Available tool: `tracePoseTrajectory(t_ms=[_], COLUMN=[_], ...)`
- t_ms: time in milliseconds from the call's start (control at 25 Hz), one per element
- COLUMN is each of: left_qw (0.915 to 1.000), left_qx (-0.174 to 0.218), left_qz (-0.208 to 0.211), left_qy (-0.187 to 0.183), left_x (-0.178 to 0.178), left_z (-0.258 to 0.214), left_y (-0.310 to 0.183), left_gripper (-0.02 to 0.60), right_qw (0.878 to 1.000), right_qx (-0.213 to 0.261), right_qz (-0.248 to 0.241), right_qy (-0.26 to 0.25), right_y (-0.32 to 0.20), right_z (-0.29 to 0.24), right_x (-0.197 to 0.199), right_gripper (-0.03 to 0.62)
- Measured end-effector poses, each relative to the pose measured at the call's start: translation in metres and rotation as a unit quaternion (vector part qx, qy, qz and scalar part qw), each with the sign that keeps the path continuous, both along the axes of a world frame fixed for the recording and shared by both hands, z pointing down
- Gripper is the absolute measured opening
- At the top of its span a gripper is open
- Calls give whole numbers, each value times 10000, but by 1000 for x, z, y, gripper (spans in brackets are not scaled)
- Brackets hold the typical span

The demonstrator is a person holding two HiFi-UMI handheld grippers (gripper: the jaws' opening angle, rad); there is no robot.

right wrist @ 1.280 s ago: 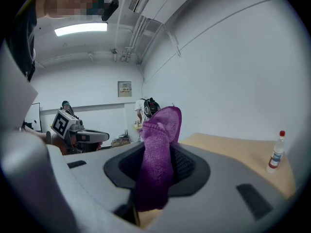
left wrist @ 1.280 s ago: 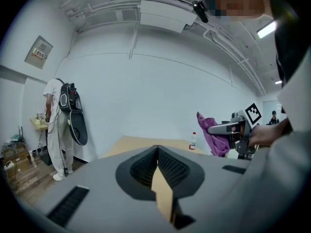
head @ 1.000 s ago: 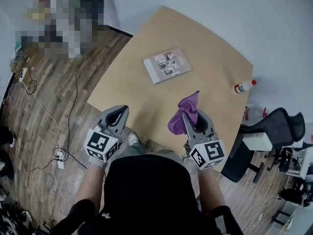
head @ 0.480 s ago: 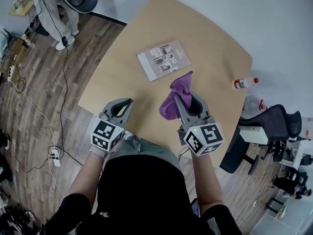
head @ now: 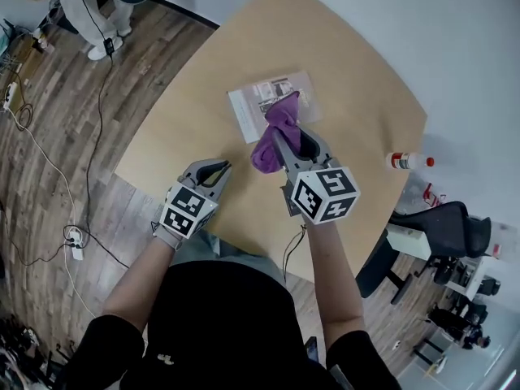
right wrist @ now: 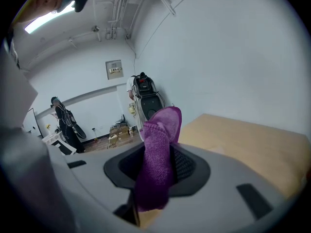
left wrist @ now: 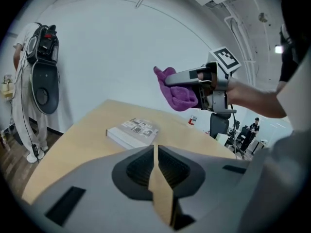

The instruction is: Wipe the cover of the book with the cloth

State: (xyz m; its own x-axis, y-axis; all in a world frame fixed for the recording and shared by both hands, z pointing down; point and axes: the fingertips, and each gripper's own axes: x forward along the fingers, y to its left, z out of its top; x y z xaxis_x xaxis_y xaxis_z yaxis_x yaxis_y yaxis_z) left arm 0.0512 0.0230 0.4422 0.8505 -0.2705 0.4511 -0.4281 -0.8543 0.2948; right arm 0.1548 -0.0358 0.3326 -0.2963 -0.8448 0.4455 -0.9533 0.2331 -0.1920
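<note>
A thin grey book (head: 253, 104) lies flat on the tan table (head: 349, 88); in the left gripper view the book (left wrist: 133, 131) sits ahead of my jaws. My right gripper (head: 284, 138) is shut on a purple cloth (head: 273, 130), which it holds in the air over the book's near right part and which hides some of the cover. The cloth (right wrist: 158, 154) stands up between that gripper's (right wrist: 155, 152) jaws. My left gripper (head: 223, 166) is shut and empty, over the table just short of the book and left of the right one. Its jaws (left wrist: 155, 152) meet.
A white bottle with a red cap (head: 406, 161) lies near the table's right edge. Black office chairs (head: 443, 234) stand off the right side. Cables (head: 49, 169) trail over the wooden floor at left, and a person (head: 89, 6) stands at the far left.
Both grippers have moved forward and lower toward the book. The right one has carried the purple cloth from the table's near edge to above the book. The left stays shut and empty.
</note>
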Motion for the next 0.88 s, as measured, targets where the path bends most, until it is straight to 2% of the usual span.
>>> tracePoseTrajectory(t_ms=[200,360,520,880], left_qw=[9996,9987,9974,9940], left_qx=[-248,-423,-547,-751], left_qz=[-41,-62,-161,-435], left_qy=[-113,-282,-431,-662], left_x=[16,28,37,48], left_z=[27,52,74,112], left_y=[-12,-18,-25,-38], left_gripper=[28,90,121,135], right_qw=[9993,9981,9967,9901], right_qx=[-353,-544,-681,-1075], right_qz=[-138,-264,-439,-894], right_qy=[-69,-102,-13,146], right_y=[-40,-71,-103,-161], right_z=[37,65,91,147], right_x=[4,3,2,-8], right_gripper=[137,137,138,138])
